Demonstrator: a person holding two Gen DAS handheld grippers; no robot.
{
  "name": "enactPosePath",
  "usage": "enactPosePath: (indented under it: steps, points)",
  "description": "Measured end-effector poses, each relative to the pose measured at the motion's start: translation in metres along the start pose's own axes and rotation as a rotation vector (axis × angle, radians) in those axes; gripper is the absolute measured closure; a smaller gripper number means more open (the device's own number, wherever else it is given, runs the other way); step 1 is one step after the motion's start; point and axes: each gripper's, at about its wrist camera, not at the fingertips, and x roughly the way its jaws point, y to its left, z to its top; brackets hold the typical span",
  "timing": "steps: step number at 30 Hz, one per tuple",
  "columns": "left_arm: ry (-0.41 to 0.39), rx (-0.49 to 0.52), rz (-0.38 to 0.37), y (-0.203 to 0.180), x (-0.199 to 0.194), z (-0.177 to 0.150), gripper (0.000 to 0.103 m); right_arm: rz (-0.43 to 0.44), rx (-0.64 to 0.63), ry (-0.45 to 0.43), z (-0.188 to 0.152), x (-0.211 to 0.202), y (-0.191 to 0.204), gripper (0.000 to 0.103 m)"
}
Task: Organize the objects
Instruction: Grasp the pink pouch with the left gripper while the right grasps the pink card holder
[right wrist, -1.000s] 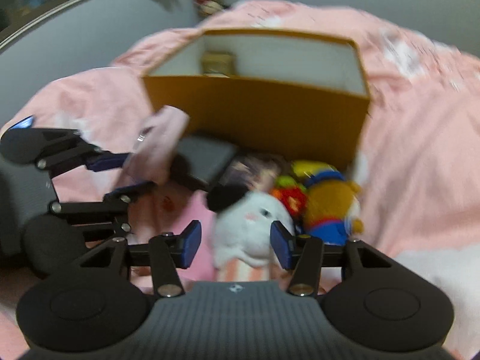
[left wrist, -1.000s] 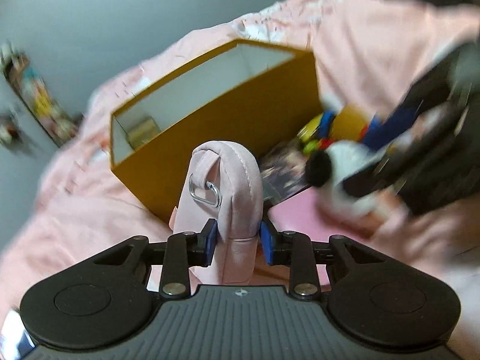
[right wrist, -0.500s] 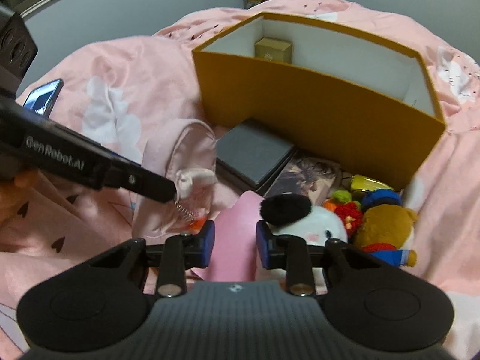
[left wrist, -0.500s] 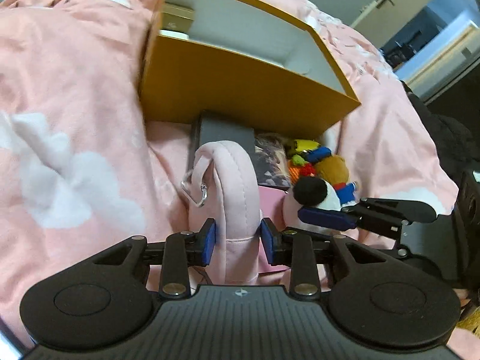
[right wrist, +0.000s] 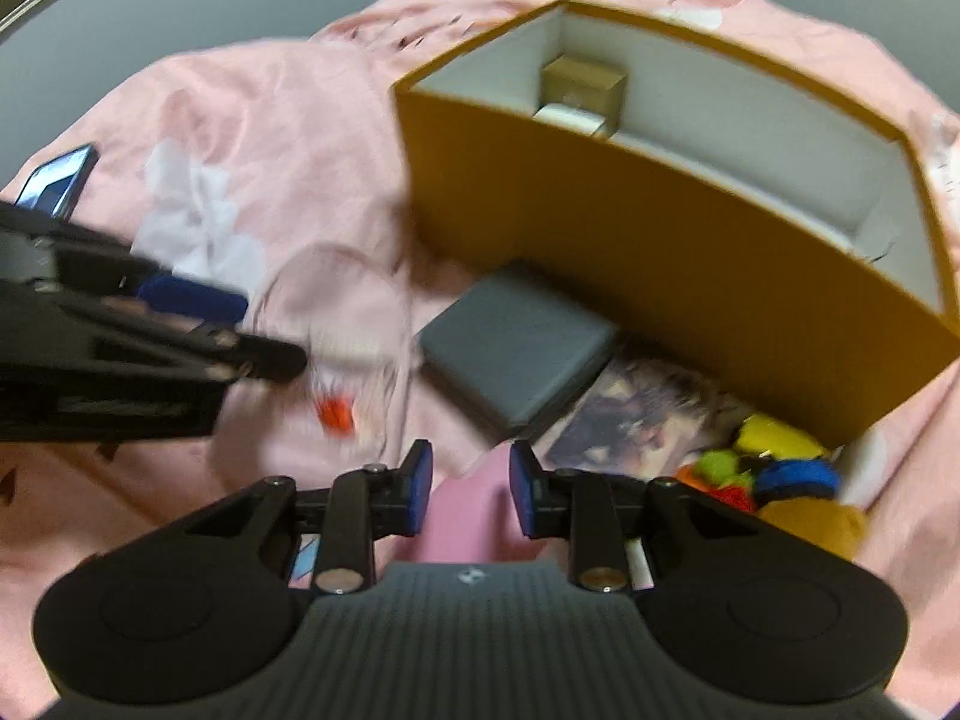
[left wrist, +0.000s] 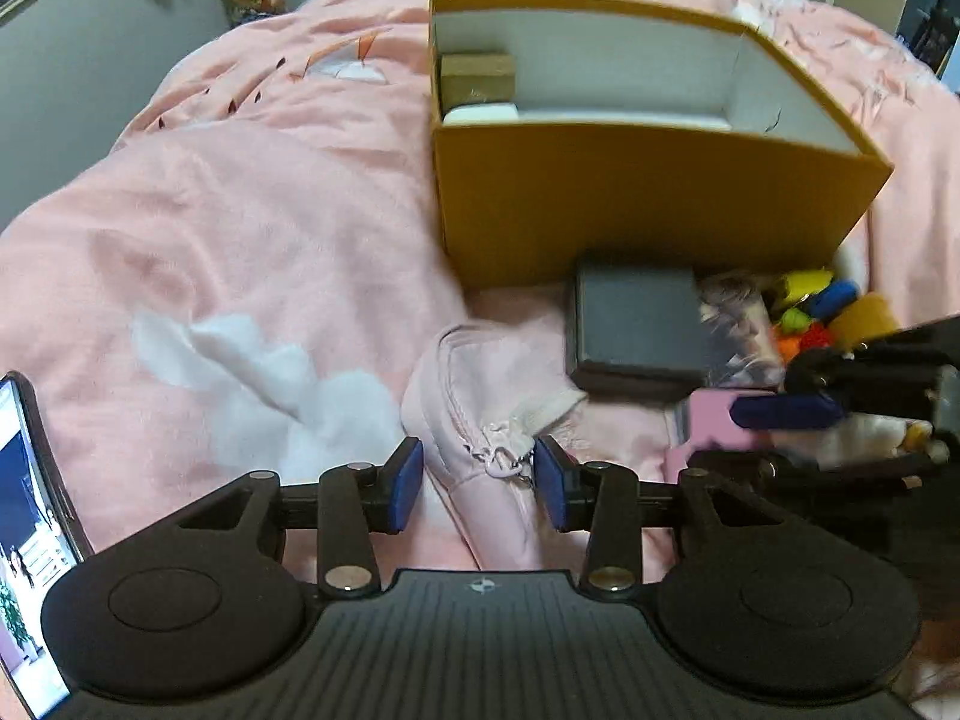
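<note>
Pouch [left wrist: 474, 420] has gone from upright in the left tongs [left wrist: 478, 483] to slumped on the pink blanket [left wrist: 240, 240], zipper up. The tongs' gap is slightly wider than half a second ago.

- Far left of the left tongs: a phone [left wrist: 24, 510] with its screen lit, at the frame edge.
- Left tongs: jaws apart. The pouch lies between the pads and extends ahead of them; both pads sit just beside its sides with no visible squeeze.
- Ahead and right of the left tongs: orange box [left wrist: 630, 198], open top and white inside, with a small brown box [left wrist: 477, 75] in its far-left corner.
- Grey flat case [left wrist: 636, 324] lies against the orange box's near wall, just right of the pouch.
- Right tongs [right wrist: 468, 483]: jaws apart, nothing clamped. A pink flat item [right wrist: 468, 516] lies under the gap.
- Ahead and right of the right tongs: a photo card [right wrist: 636, 420] next to the grey case.
- Right again: a pile of coloured plush toys [right wrist: 780, 480] by the orange box's near corner.
- White plush [left wrist: 870, 429] shows only in the left view, beside the right tongs' fingers — too blurred for detail.
</note>
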Motion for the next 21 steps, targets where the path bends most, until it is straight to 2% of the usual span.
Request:
enactPosePath:
  steps: [2,5,10,16,18,21]
  points:
    - [0.000,-0.019,-0.033,0.004,-0.001,-0.001,0.056,-0.011,-0.014,0.050,-0.005,0.008,0.008,0.064]
    - [0.000,-0.051,-0.055,0.010,-0.001,-0.001,0.056,-0.115,-0.045,0.097,-0.013,0.021,0.018,0.059]
    - [-0.004,-0.086,-0.064,0.016,0.003,-0.004,0.055,-0.192,-0.132,0.135,-0.013,0.040,0.042,0.032]
    - [-0.011,-0.106,-0.072,0.021,0.002,-0.007,0.055,-0.337,-0.223,0.145,-0.014,0.066,0.057,0.027]
    - [-0.012,-0.108,-0.078,0.021,0.002,-0.007,0.055,-0.344,-0.227,0.146,-0.014,0.068,0.058,0.027]
    - [-0.021,-0.104,-0.080,0.021,0.001,-0.009,0.056,-0.316,-0.180,0.128,-0.013,0.057,0.052,0.036]
